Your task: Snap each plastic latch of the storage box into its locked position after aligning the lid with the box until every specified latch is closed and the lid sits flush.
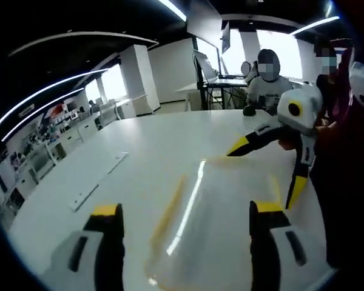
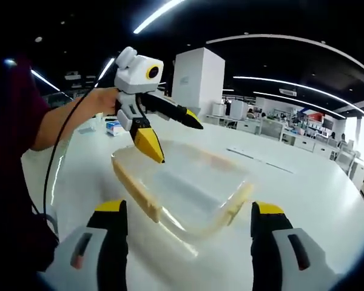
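A clear plastic storage box (image 2: 182, 188) with pale yellow side latches (image 2: 136, 193) sits lid-on upon the round white counter (image 2: 303, 182). In the left gripper view, the left gripper (image 1: 185, 233) hovers over the box's near edge, its yellow-tipped jaws spread wide and holding nothing. In the right gripper view, the right gripper (image 2: 185, 233) hangs likewise, jaws gaping and empty, at the opposite side. Two seated people (image 1: 268, 85) wait beyond the counter.
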Demonstrator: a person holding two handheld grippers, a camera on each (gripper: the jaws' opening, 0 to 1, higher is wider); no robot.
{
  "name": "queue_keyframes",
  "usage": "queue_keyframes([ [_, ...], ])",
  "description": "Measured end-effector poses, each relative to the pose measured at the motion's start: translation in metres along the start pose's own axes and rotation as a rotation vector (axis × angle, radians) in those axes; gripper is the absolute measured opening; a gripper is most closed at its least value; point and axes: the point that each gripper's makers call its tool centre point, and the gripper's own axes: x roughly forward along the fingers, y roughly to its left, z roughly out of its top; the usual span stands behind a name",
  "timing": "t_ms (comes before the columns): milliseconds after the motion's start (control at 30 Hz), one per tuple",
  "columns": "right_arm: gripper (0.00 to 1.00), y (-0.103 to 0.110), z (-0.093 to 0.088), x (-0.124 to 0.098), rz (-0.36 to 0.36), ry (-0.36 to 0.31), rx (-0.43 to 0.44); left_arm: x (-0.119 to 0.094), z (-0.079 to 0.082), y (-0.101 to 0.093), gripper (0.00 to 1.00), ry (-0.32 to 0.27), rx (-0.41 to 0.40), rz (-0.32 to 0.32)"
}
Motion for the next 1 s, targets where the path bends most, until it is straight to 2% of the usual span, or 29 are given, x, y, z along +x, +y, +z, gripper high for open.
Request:
queue_keyframes([
  [433,0.84,-0.001,0.001,-0.005,-0.007,-0.008,-0.022,0.010,0.001,-0.009,0.85,0.087,0.062,-0.079],
  [667,0.87,0.003,0.006,-0.006,0.024,-0.033,0.029,0.011,0.002,-0.008,0.80,0.130,0.077,-0.117],
  [767,0.87,0.005,0.006,-0.005,0.028,-0.036,0.033,0.012,-0.001,-0.010,0.81,0.171,0.090,-0.141],
  [833,0.87,0.005,0.006,-0.006,0.026,-0.035,0.031,0.014,0.001,-0.010,0.85,0.174,0.100,-0.152],
  [1000,0.87,0.004,0.004,-0.006,0.022,-0.029,0.034,0.019,-0.002,-0.011,0.83,0.224,0.070,-0.212],
])
